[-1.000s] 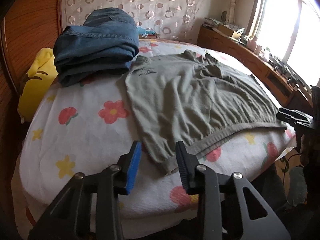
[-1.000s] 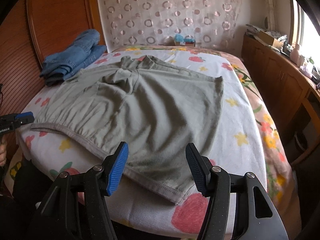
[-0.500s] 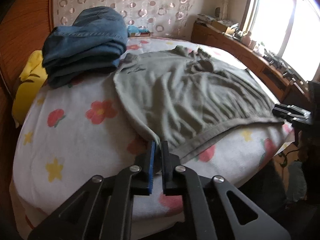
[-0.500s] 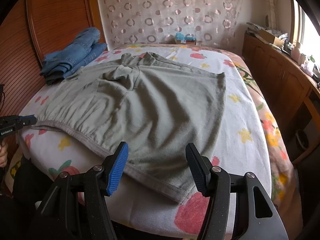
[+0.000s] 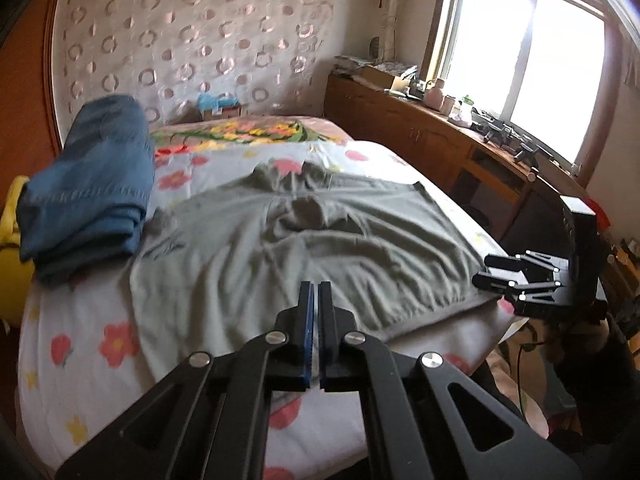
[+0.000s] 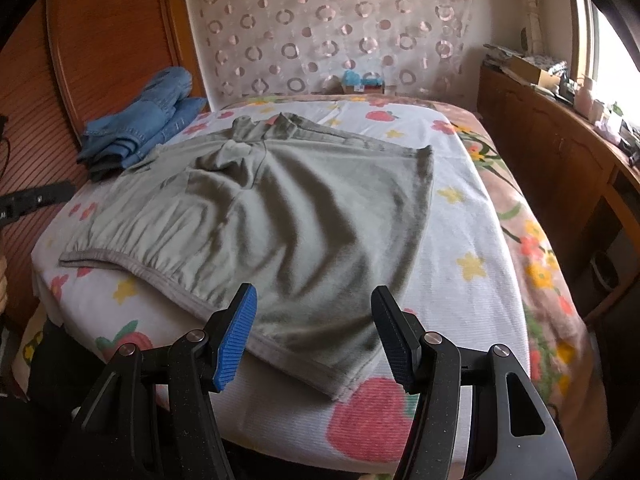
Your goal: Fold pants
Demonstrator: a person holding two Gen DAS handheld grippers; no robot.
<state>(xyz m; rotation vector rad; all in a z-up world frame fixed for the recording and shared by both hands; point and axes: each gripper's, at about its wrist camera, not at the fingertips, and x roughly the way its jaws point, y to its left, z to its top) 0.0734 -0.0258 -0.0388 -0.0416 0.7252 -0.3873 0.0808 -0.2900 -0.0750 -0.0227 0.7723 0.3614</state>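
Grey-green pants [image 5: 320, 248] lie spread on the flowered bed sheet [image 5: 80, 332]; they also show in the right wrist view [image 6: 280, 216]. My left gripper [image 5: 314, 312] is shut on the near-left waistband corner and holds it lifted over the cloth. My right gripper [image 6: 314, 332] is open, its blue-padded fingers [image 6: 236, 336] on either side of the near-right corner of the pants, just above it. In the left wrist view the right gripper [image 5: 520, 284] is at the bed's right edge.
A folded stack of blue jeans [image 5: 88, 196] lies at the back left of the bed, also in the right wrist view [image 6: 140, 132]. A yellow item [image 5: 12, 240] sits at the left edge. A wooden sideboard [image 5: 440, 148] runs along the right under the window.
My left gripper closed on the pants' near-left corner, then lifted it up and inward over the cloth. The right gripper stayed open and barely moved.
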